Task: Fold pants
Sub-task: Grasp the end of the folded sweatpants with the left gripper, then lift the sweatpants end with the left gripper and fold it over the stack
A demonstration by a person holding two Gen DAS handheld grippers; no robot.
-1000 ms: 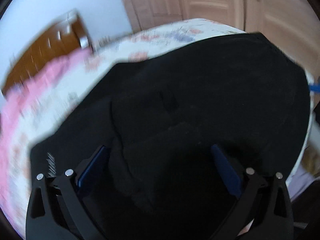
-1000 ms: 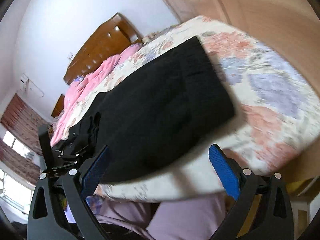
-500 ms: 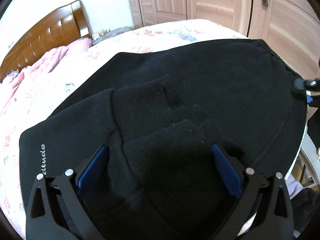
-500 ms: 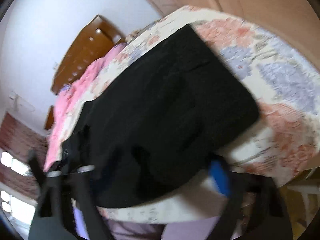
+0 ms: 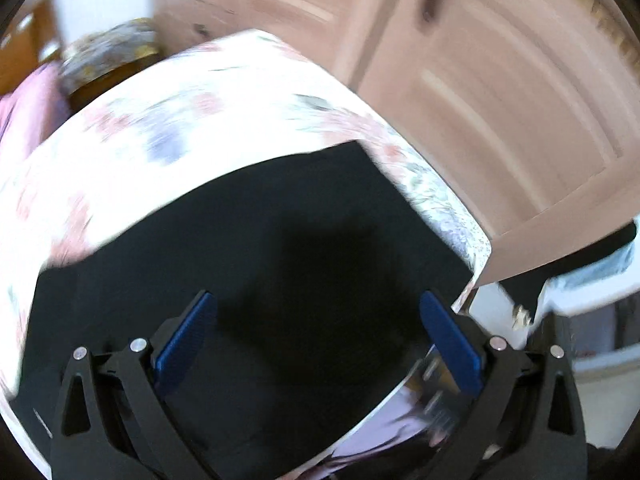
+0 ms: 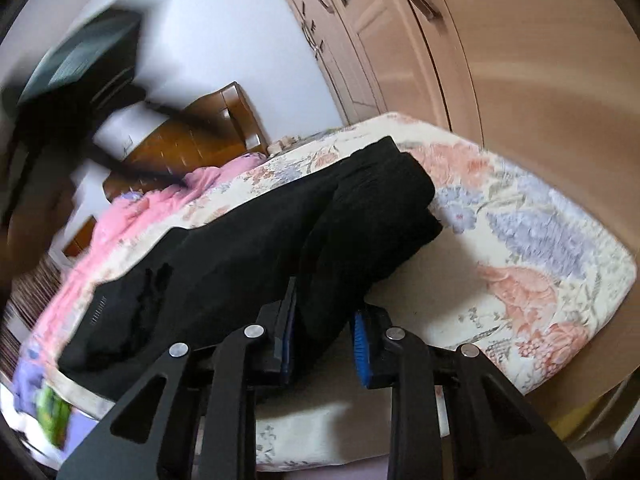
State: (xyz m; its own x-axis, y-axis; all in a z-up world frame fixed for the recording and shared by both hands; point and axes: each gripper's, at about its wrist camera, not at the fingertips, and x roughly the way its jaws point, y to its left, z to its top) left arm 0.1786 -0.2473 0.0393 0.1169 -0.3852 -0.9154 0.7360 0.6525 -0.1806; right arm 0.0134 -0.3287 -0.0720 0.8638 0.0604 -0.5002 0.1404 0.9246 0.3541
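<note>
You are in a home bedroom. A bed (image 6: 540, 240) with a floral-printed sheet fills most of your right wrist view, with a carved wooden headboard (image 6: 208, 136) against a white wall (image 6: 224, 32) and a pink quilt (image 6: 160, 204) bunched near it. Tall panelled wooden wardrobe doors (image 6: 400, 40) line the side beyond the bed, and a striped curtain (image 6: 28, 300) shows at the far left edge.
</note>
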